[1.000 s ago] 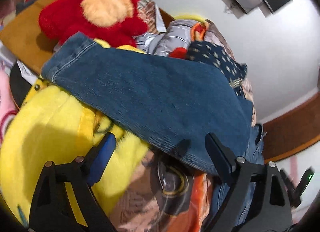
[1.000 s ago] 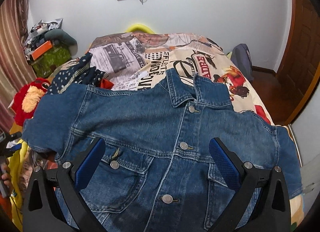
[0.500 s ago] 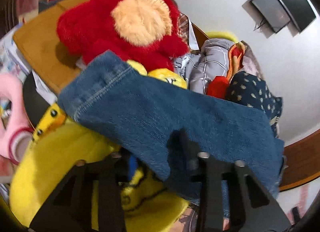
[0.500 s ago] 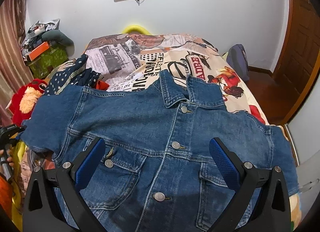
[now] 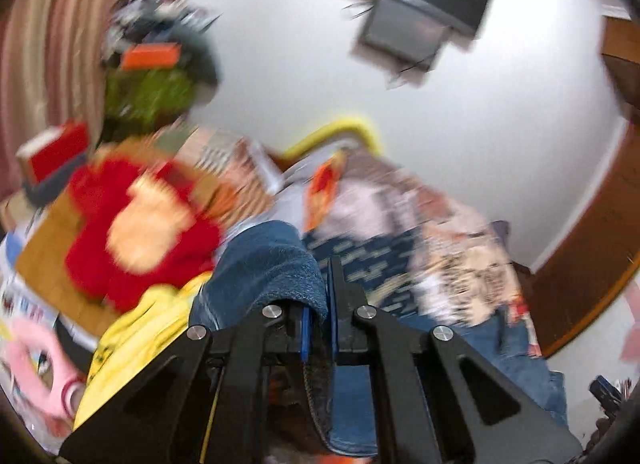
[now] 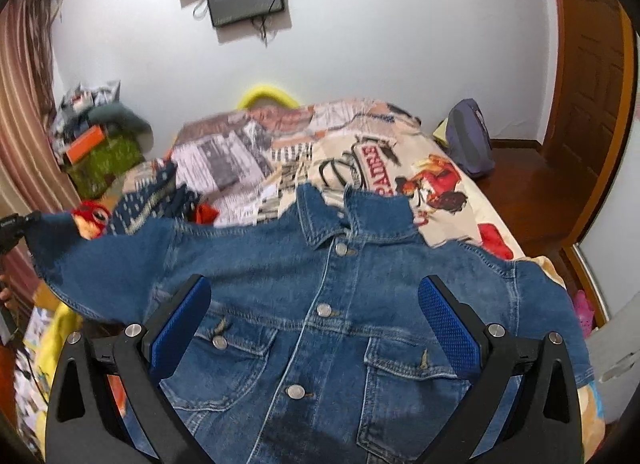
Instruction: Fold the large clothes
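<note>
A blue denim jacket lies face up on the bed, buttons and collar toward the far wall. My left gripper is shut on the cuff end of its left sleeve and holds it lifted; the raised sleeve and that gripper show at the left edge of the right wrist view. My right gripper is open and empty, hovering above the jacket's chest pockets.
The bed has a printed cover. A red plush toy and a yellow plush lie at the bed's left side. A dark dotted garment lies near the pillows. A purple bag and wooden door are right.
My left gripper went from open around the sleeve to shut on its cuff and lifted it. The right gripper stayed open above the jacket, drifting slightly.
</note>
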A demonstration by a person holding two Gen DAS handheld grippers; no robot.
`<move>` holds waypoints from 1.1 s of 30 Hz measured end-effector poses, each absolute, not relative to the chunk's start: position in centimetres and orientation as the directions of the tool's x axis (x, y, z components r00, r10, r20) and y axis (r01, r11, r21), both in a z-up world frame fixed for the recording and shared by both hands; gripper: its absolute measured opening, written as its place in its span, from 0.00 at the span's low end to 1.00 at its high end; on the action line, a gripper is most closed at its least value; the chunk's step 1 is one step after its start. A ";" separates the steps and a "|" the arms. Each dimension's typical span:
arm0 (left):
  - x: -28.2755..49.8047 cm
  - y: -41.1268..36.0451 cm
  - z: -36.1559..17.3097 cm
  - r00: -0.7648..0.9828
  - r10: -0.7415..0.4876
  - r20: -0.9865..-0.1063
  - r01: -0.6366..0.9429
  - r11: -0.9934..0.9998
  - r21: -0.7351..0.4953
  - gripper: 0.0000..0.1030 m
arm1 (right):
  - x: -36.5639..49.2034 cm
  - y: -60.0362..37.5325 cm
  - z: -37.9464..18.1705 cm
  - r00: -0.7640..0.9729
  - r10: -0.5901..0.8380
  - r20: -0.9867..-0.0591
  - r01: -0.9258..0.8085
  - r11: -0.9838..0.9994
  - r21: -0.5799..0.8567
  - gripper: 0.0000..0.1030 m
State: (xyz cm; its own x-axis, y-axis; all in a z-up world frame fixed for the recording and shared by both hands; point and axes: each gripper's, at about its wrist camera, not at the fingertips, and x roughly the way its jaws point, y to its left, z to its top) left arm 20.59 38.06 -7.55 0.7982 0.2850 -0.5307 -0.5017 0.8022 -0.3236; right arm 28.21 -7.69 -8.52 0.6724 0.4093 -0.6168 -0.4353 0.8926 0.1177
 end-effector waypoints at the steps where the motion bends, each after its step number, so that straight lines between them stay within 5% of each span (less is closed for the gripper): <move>1: 21.5 36.6 -6.1 0.820 0.269 -0.505 -0.469 0.822 -0.323 0.06 | 28.2 -8.1 -8.2 0.682 0.413 -0.604 -0.431 0.894 0.124 1.00; 12: 31.3 20.7 -1.0 0.905 0.049 -0.424 -0.149 0.967 -0.207 0.06 | 28.9 -12.6 -7.1 0.741 0.377 -0.556 -0.375 0.919 0.124 1.00; 21: 39.5 9.3 -10.8 0.749 -0.136 -0.648 0.069 0.989 -0.128 0.06 | 30.1 -16.7 -8.2 0.730 0.325 -0.601 -0.321 0.940 0.119 1.00; 29: 39.6 0.6 -20.6 0.528 -0.152 -0.835 0.234 0.972 -0.029 0.08 | 30.4 -17.9 -9.1 0.720 0.275 -0.638 -0.309 0.949 0.060 1.00; 32: 38.3 -1.4 -21.8 0.481 -0.157 -0.863 0.269 0.963 -0.025 0.20 | 30.2 -17.6 -9.7 0.707 0.269 -0.654 -0.325 0.945 0.037 1.00; 33: 38.1 -1.7 -22.1 0.473 -0.157 -0.867 0.272 0.962 -0.025 0.34 | 30.1 -17.7 -9.8 0.705 0.269 -0.656 -0.329 0.944 0.033 1.00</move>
